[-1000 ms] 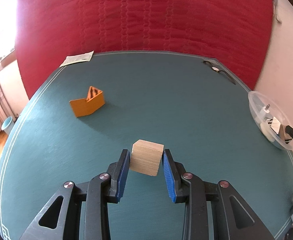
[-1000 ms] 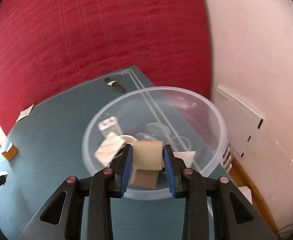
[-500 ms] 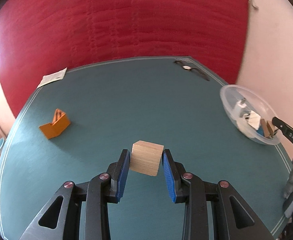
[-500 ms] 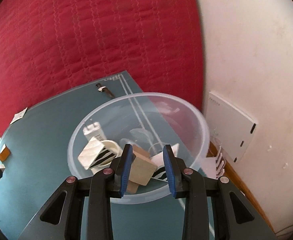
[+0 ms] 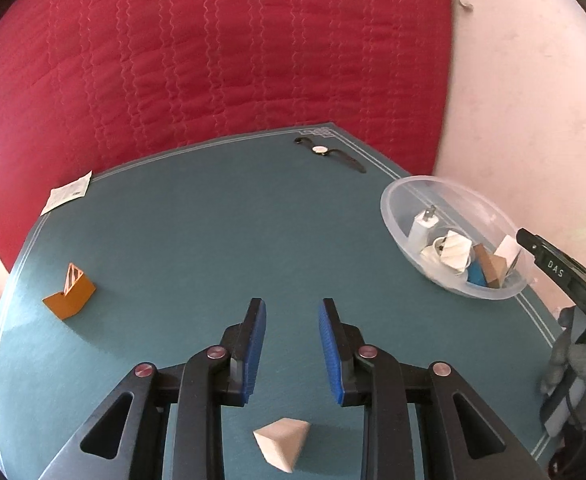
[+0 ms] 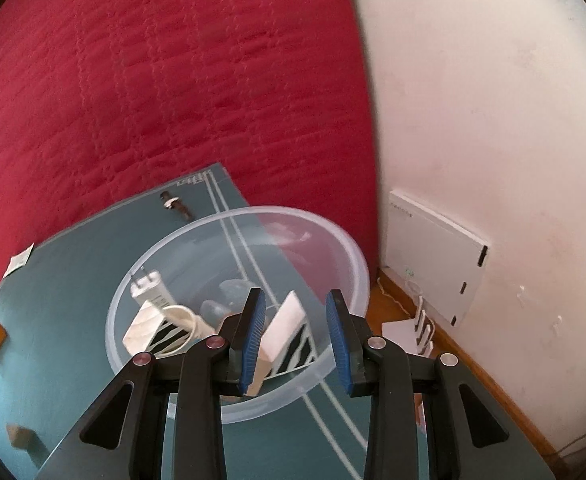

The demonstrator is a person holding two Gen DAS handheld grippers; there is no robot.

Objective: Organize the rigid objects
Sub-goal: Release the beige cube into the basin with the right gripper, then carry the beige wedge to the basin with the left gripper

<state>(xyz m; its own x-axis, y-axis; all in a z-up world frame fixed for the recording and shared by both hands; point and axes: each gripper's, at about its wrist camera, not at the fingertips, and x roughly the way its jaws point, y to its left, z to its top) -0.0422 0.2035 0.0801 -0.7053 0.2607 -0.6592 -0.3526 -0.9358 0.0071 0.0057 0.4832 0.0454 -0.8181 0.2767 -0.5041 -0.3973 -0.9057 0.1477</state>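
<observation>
My left gripper [image 5: 292, 308] hangs over the teal table [image 5: 213, 240]. Its jaws are closing with nothing between them. A pale wooden cube [image 5: 281, 444] sits tilted on a corner below and behind the fingertips, clear of the pads; it shows as a blur [image 6: 19, 436] in the right wrist view. My right gripper [image 6: 296, 300] stands open over the near side of the clear plastic bowl [image 6: 229, 216], gripping nothing. A striped white block [image 6: 285, 328] lies in the bowl behind its fingers. The bowl [image 5: 413, 184] also holds a white plug, a wooden cube and other blocks.
An orange wedge block [image 5: 69, 296] sits at the table's left, a paper slip [image 5: 67, 192] at the far left edge, and a wristwatch [image 5: 329, 152] at the far edge. A red quilted cloth [image 5: 213, 60] hangs behind. The bowl sits at the table's right edge, near a white wall panel [image 6: 433, 268].
The wooden cube has left the left gripper's jaws and dropped below them, while that view swung right toward the bowl. The right gripper's cube has fallen into the bowl.
</observation>
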